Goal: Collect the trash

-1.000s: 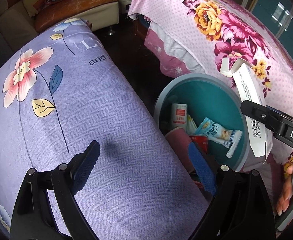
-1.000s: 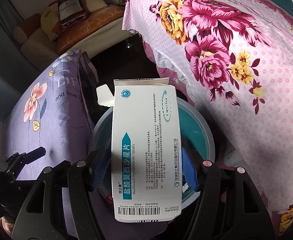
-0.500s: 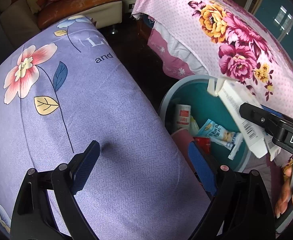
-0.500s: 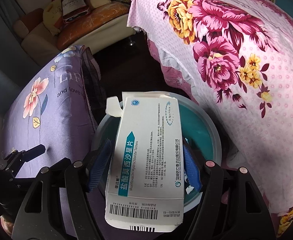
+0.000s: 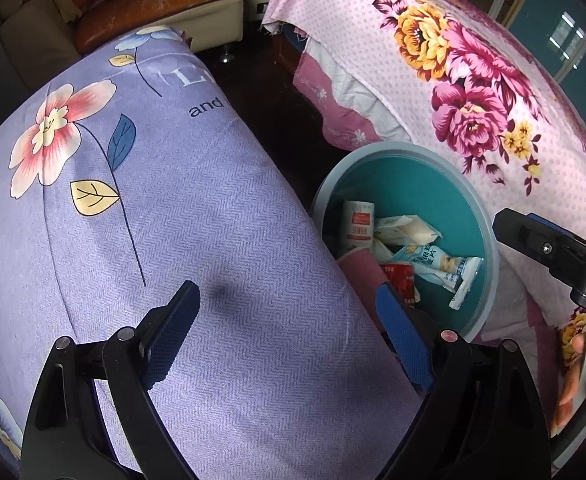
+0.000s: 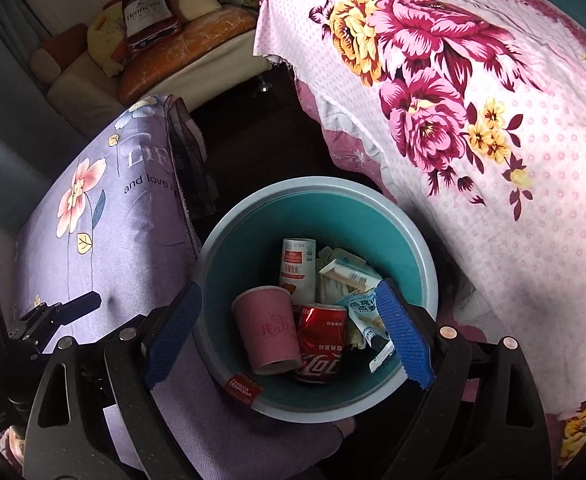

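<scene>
The right gripper (image 6: 289, 330) is hanging right over the bin (image 6: 421, 248) with its jaws opening wide and nothing between them. The left gripper (image 5: 289, 326) is sitting spread wide and empty over the purple cushion (image 5: 213, 240), doing nothing.

The trash is all down in the bin: a pink cup (image 6: 269, 332), a red can (image 6: 321, 340), a white tube (image 6: 297, 268) and some wrappers (image 6: 365, 312). There's a pale box-ish thing (image 6: 345, 272) among the wrappers, hard to say from this angle what it is.

What could go wrong: the bin is squeezed between the cushion and the pink floral blanket (image 6: 493, 160), so if either gripper is swinging out carelessly it could be knocking the rim and tipping the whole lot onto the floor. The can is lying loose on top too, so it'd be rolling out first.

Compared to a second ago: the right gripper was clamping a white medicine box above the bin, and now that box is gone from its jaws, so it's been dropped in. The left side hasn't budged.
</scene>
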A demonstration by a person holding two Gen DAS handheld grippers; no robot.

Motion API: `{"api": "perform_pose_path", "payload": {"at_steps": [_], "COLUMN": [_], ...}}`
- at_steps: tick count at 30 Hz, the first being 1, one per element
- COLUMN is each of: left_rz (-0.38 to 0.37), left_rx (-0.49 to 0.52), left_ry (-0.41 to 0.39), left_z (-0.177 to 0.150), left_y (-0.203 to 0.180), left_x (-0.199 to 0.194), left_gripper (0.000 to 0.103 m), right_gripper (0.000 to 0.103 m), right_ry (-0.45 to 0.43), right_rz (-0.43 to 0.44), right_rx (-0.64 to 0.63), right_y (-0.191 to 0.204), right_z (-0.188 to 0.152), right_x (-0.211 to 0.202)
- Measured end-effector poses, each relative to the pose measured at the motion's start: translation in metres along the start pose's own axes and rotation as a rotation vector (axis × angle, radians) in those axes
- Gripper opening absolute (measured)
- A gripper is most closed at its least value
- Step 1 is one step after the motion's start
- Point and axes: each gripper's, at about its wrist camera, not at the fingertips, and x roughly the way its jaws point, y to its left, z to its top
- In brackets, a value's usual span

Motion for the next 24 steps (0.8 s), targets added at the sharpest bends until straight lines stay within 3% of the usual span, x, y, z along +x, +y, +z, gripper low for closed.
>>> {"api": "perform_pose_path", "payload": {"at_steps": [5,22,24], "left_rz": [0.024,0.078,0.092], "left_rx": [-0.006,-0.049,-0.05], "left_ry": [-0.01,-0.066,-0.075], "left_z": [-0.007,-0.032,-0.036], "left_y": [0.0,0.016,0.019], "left_x": [-0.014,-0.069,-0.073], "left_gripper": [0.09,0.092,0.098], "right_gripper": [0.092,0.096,0.096], "right_ry": [-0.017,-0.08,-0.082], "right_rz": [-0.02,-0.065,-0.066], "right_rx": [-0.039,-0.184,-0.201], "right_y": [0.007,0.044,0.05], "right_z": [-0.008,-0.041,-0.045], "right_x": [-0.017,-0.076,-0.08]}}
